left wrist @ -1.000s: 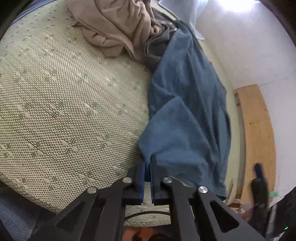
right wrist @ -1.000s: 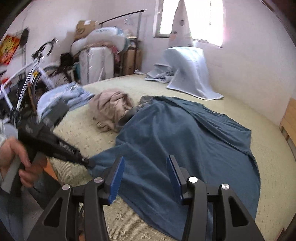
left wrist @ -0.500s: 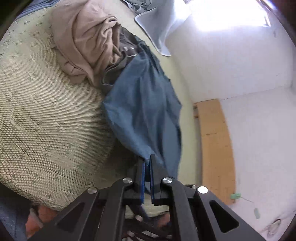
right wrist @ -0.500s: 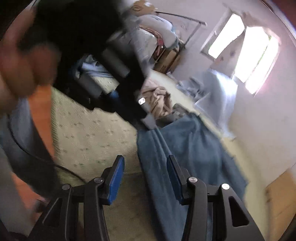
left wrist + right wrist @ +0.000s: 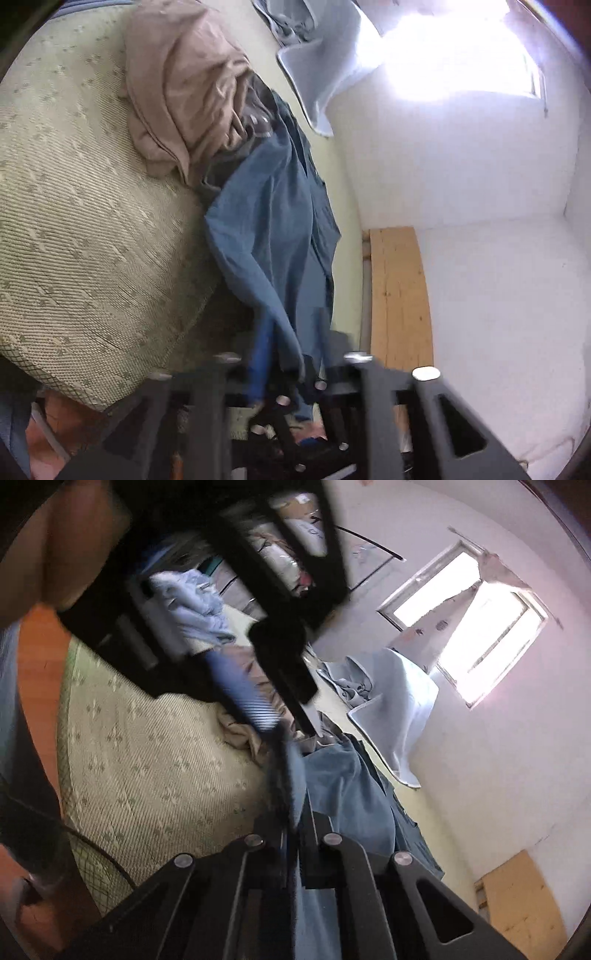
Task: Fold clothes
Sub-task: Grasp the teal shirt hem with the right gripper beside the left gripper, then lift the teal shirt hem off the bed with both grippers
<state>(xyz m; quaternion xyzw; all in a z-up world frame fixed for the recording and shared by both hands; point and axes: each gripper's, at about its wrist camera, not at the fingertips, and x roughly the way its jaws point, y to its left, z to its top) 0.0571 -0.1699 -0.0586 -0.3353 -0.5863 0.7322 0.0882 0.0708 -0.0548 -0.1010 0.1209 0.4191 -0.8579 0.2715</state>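
Bed point(image 5: 81, 236): woven mat bare toward 9 o'clock, wall close at 3 o'clock w/ wooden board point(image 5: 400, 295). Blue garment point(image 5: 273, 229) trails from beige clothes pile point(image 5: 188, 85) at 12 o'clock; right tongs point(image 5: 295, 830) clamped on its edge; left tongs point(image 5: 291, 363) blurred, parted, cloth between

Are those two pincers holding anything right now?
The right gripper pinches the blue garment at its near edge. The left gripper looks open.

A woven straw mat point(image 5: 74, 229) with a pale green fleck pattern covers the bed. A bare wooden board point(image 5: 400, 291) stands against the white wall point(image 5: 480, 177). A bright window point(image 5: 476, 627) is partly curtained; cardboard boxes appear blurred behind.
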